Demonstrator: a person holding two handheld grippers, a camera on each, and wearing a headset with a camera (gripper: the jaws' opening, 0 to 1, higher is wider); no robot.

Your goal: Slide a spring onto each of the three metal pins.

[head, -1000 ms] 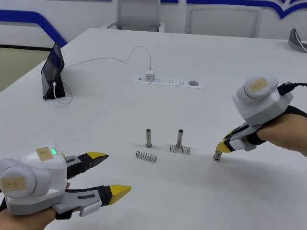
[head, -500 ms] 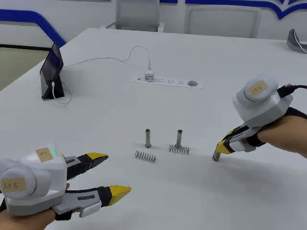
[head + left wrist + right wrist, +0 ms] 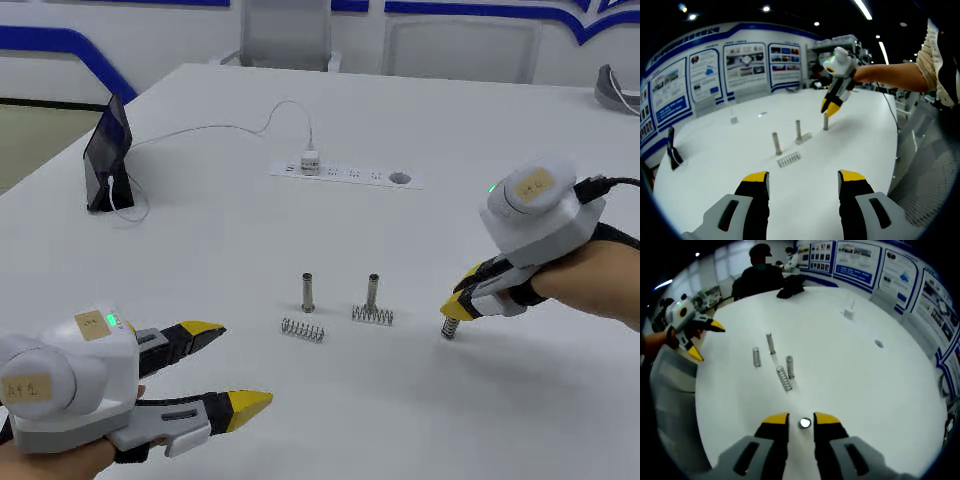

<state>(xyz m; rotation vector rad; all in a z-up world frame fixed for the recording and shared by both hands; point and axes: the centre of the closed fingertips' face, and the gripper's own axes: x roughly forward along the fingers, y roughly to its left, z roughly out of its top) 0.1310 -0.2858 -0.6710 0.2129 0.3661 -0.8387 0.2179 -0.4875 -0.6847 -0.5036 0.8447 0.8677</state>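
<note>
**Right gripper stays on the sprung pin; table unchanged**

Since a second ago nothing on the smooth white table (image 3: 180, 260) has shifted; only the camera has drifted slightly. The right gripper (image 3: 452, 310) stays tilted down over the rightmost pin (image 3: 804, 423), a short steel post already wrapped in a coiled wire spring (image 3: 449, 328). Its yellow-tipped jaws stand narrowly apart on either side of the pin's round, shiny top. Whether they pinch it I cannot tell. The left gripper (image 3: 246, 361) remains low near the table's front, jaws wide open and empty. The left pin (image 3: 307, 292) and middle pin (image 3: 372, 290) stand upright and bare. One loose spring (image 3: 303, 329) and another loose spring (image 3: 372, 316) lie on their sides just in front of them.
</note>
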